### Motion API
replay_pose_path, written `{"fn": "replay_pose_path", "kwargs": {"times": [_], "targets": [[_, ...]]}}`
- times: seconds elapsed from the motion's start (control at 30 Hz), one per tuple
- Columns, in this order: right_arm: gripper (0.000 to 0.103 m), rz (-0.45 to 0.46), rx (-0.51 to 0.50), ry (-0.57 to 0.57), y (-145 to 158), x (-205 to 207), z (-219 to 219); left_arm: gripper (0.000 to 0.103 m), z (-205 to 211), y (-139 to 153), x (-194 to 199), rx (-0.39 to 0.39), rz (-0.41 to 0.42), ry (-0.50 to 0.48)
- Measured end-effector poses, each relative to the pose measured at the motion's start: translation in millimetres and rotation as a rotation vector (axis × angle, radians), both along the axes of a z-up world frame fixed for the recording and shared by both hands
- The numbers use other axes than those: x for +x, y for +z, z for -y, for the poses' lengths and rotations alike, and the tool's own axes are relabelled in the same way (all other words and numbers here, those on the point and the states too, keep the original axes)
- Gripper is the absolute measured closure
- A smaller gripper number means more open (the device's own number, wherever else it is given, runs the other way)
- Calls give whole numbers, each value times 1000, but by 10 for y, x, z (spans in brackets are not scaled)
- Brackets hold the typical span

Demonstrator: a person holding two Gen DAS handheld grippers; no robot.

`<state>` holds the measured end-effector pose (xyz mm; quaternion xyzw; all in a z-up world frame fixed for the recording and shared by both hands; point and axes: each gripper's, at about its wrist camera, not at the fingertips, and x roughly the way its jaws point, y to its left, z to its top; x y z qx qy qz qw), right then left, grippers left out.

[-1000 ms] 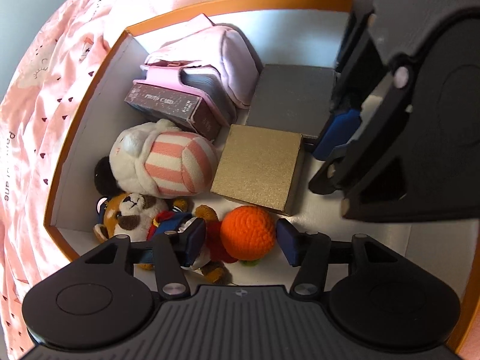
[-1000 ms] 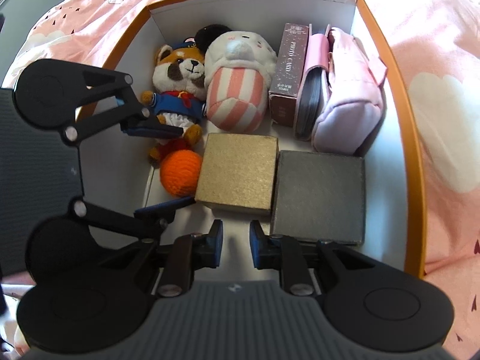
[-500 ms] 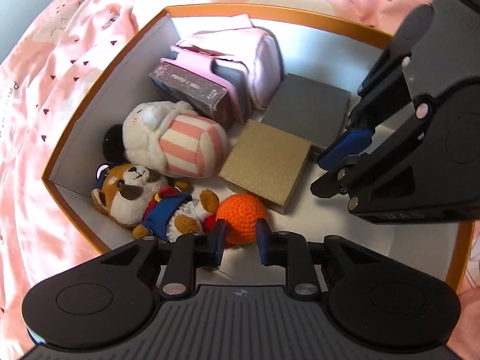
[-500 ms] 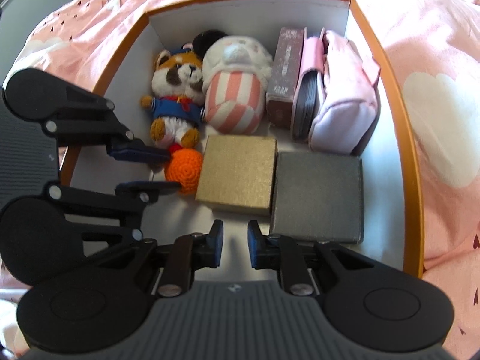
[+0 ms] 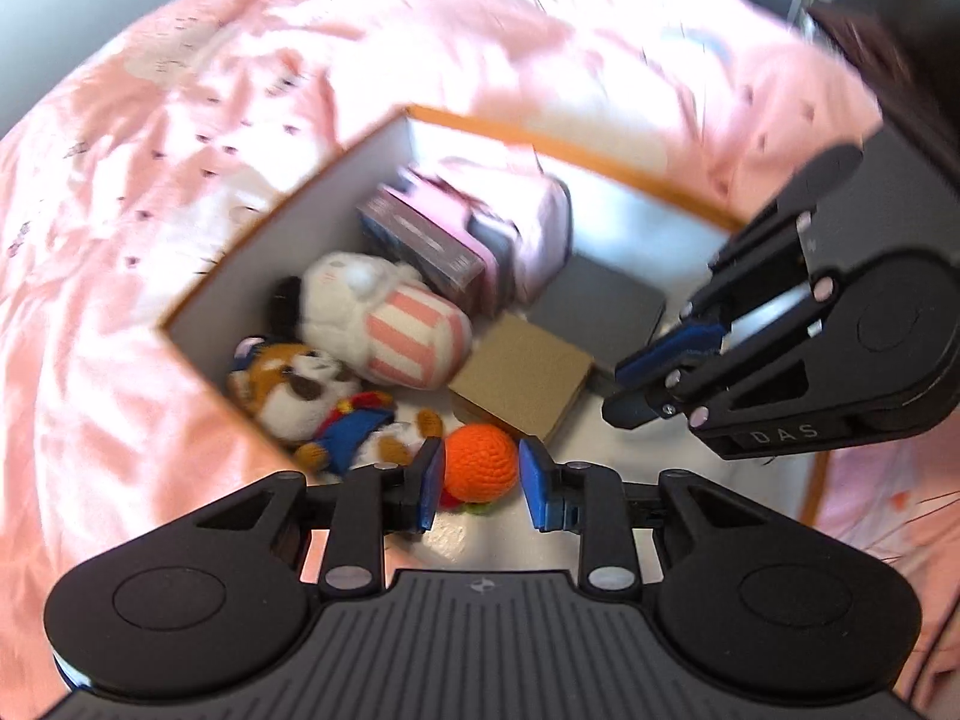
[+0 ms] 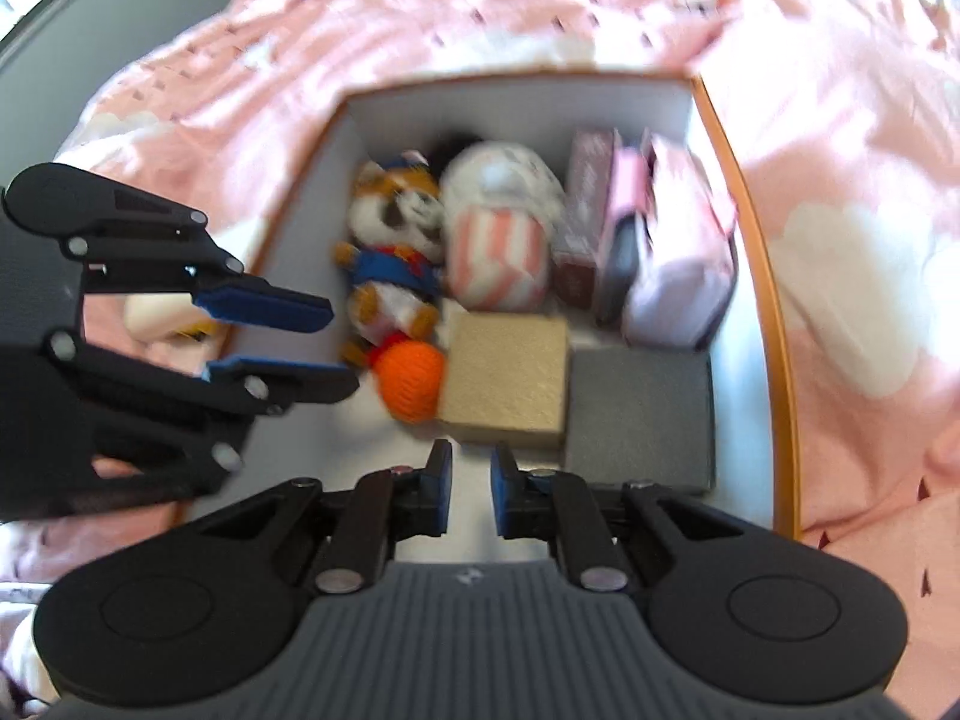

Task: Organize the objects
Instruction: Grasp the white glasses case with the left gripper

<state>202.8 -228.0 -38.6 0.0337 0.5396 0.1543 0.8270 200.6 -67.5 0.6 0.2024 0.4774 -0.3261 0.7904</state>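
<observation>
A white box with an orange rim (image 6: 774, 312) lies on a pink bedspread. Inside it are an orange crocheted ball (image 5: 483, 462), a gold box (image 6: 507, 378), a grey box (image 6: 639, 414), a raccoon plush (image 6: 393, 240), a striped plush (image 6: 498, 234), a brown card box (image 6: 582, 228) and a pink pouch (image 6: 684, 258). My left gripper (image 6: 339, 348) hovers above the box's left wall, its jaws opening and nothing between them; the ball lies well below. My right gripper (image 6: 470, 480) hangs over the box's near end, a narrow gap between its pads, holding nothing.
The pink bedspread (image 5: 180, 150) surrounds the box on all sides. A small white and yellow object (image 6: 150, 312) lies outside the box's left wall, behind my left gripper. Bare white floor shows in the box's near end (image 6: 390, 438).
My left gripper has lifted away from the ball and rolled; its jaws narrowed, then widened a little. My right gripper has risen slightly. The box's contents have not moved.
</observation>
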Motion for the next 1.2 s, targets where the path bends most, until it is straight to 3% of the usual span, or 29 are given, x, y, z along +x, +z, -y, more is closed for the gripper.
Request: {"fn": "replay_pose_path", "kwargs": {"times": [0.2, 0.37, 0.53, 0.67, 0.73, 0.83, 0.97, 1.2], "targets": [[88, 125, 33, 103, 367, -56, -407, 64, -618, 376, 25, -54, 26, 165], [88, 171, 26, 228, 478, -8, -913, 63, -1157, 435, -17, 9, 53, 277], [86, 188, -31, 373, 426, 54, -1444, 59, -1629, 328, -124, 97, 49, 324], [78, 198, -121, 492, 227, 164, -1825, 56, -1794, 120, -173, 162, 53, 276], [77, 190, -162, 527, 112, 245, -1951, 46, -1799, -20, -173, 183, 65, 227], [70, 148, -208, 561, -48, 405, -2087, 38, -1739, -220, -126, 210, 89, 136], [69, 48, -276, 560, -254, 666, -2201, 31, -1671, -422, 48, 204, 70, 49], [69, -58, -282, 543, -463, 929, -2235, 25, -1613, -659, 360, 209, -3, -47]]}}
